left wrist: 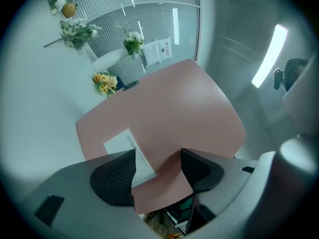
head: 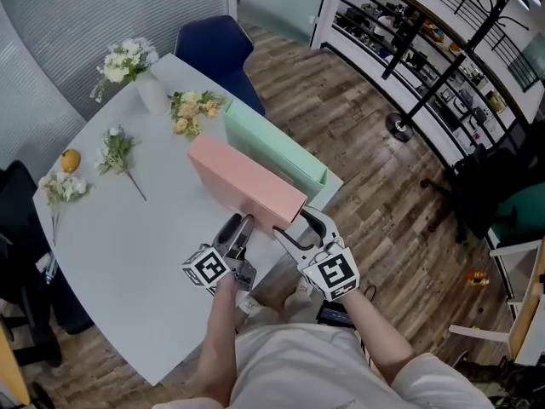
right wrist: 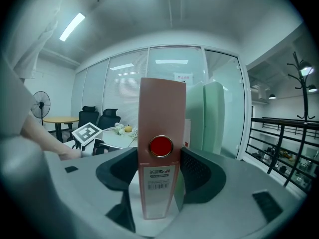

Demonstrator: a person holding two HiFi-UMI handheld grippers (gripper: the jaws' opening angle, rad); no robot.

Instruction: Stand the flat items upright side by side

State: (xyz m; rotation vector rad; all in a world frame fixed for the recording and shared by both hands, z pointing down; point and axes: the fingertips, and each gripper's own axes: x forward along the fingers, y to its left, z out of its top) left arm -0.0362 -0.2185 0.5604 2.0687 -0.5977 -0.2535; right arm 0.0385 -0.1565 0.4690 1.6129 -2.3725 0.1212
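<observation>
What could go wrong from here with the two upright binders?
1. Both the left gripper and right gripper clamp the pink binder, whose near end stands at the table edge; a pull could drag it off.
2. The green binder stands unheld close behind; a nudge might topple it.

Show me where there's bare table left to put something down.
Widest bare table: left of the pink folder, between the flower sprig and the near edge. Crowded: the far corner with vase and yellow bouquet, and the right edge, where the green folder stands beside the pink one.
</observation>
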